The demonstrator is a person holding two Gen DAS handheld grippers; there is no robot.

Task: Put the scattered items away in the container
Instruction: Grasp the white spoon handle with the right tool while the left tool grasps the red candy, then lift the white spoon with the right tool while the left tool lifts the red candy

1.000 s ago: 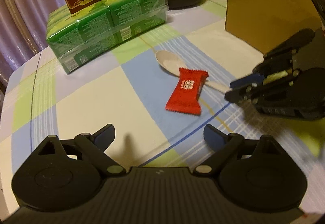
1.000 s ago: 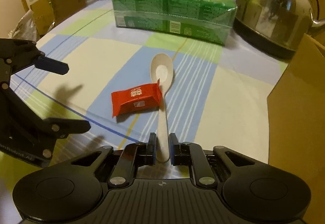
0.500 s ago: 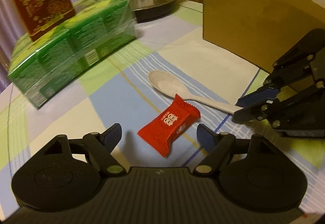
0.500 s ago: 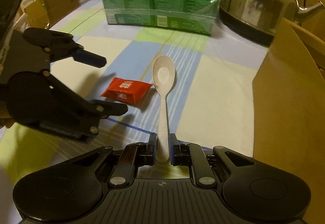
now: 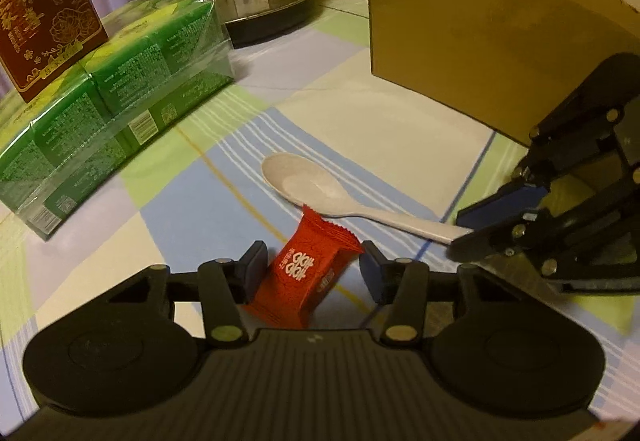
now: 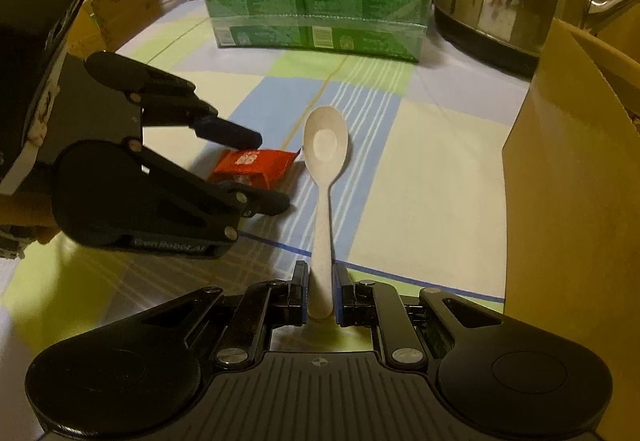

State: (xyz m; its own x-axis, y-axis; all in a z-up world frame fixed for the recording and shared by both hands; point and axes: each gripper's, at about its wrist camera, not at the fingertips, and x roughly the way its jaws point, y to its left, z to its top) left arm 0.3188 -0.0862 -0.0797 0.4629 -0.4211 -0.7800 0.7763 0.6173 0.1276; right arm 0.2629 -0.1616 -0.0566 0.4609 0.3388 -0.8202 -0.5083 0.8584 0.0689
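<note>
The left claw (image 6: 256,169) hides part of the red candy packet (image 6: 256,165)

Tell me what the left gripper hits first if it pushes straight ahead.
The red candy packet, already between the open fingers of the left gripper. Beyond it, probably the white spoon; depth is uncertain.

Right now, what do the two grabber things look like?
Both are matte black plastic. The left gripper and right gripper each have a ribbed base, two round humps, silver screws, and linkage bars ending in dark blue fingers. Pale lettering runs along the left one's side.
</note>
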